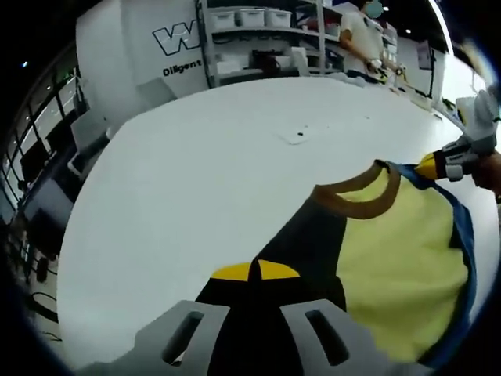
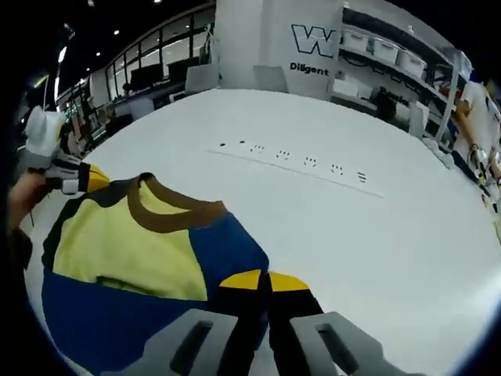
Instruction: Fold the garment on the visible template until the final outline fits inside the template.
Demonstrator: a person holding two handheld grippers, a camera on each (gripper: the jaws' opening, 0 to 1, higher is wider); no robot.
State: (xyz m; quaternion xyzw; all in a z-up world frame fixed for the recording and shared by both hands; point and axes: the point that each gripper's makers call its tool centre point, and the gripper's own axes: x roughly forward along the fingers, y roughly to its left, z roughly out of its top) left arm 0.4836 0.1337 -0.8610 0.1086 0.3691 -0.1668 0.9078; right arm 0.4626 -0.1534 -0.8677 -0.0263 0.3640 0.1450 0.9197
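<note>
On white round tabletop [image 1: 196,172], left gripper view, left to right: left gripper [image 1: 256,272], grey jaws with yellow tips pressed together, clamped on black shoulder panel of yellow, blue and black cloth garment with brown collar [image 1: 391,243]; garment spread flat on the tabletop, collar [image 1: 362,200] toward the far side; blue trim along its right edge; right gripper [image 1: 438,166] entering at far right, yellow tip touching the garment's blue corner beside the collar, closure hard to judge from this side. Small dark mark [image 1: 299,135] on bare table beyond the garment. White shelving with storage bins [image 1: 250,31] and standing person [image 1: 362,39] at far edge.

Same tabletop, right gripper view, left to right: left gripper at left edge, yellow tip against garment's black corner; yellow front panel [image 2: 125,251]; blue panel [image 2: 223,247]; right gripper's own yellow-tipped jaws closed together, pinching blue fabric edge. Row of small dark marks [image 2: 297,160] on table beyond.
</note>
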